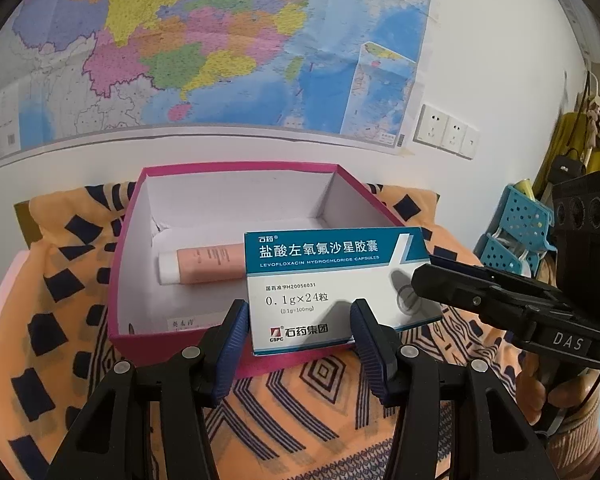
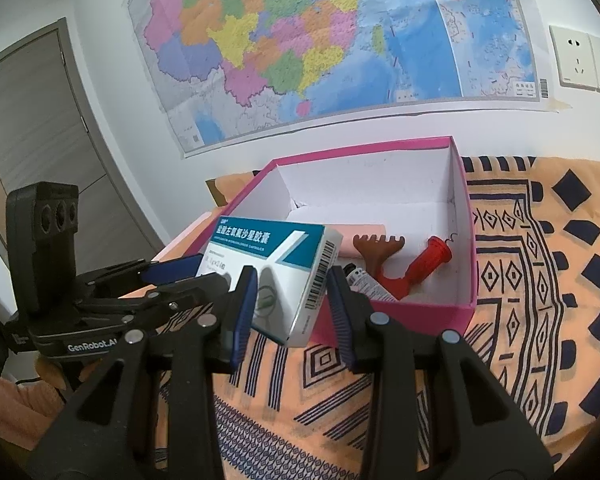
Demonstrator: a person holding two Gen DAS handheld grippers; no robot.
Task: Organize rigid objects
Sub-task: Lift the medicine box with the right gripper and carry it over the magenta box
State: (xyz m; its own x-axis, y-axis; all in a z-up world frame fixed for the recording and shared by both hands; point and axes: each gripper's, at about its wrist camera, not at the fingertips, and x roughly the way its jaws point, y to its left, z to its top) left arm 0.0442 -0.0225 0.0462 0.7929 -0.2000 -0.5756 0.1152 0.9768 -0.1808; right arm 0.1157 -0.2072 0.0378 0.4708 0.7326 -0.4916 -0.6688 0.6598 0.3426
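We hold the medicine carton (image 1: 332,284) in both grippers above the near edge of the pink box (image 1: 236,168), which sits on the patterned orange cloth (image 1: 60,280) over the table. The left gripper (image 1: 298,320) has its fingers clamped on the carton's near long edge, and the right gripper (image 2: 292,292) has its fingers clamped on the barcode end.

The risk we see is a lopsided release: if one pair of fingers lets go before the other, the carton could swing and fall on the cloth instead of inside. It could also catch on the box's near wall, tipping or shoving the light box.

Counted: one carton, one pink box, one pink tube (image 1: 204,266), one brown rake (image 2: 378,246), one red corkscrew (image 2: 428,264), one small white tube (image 2: 366,282) (partly hidden).
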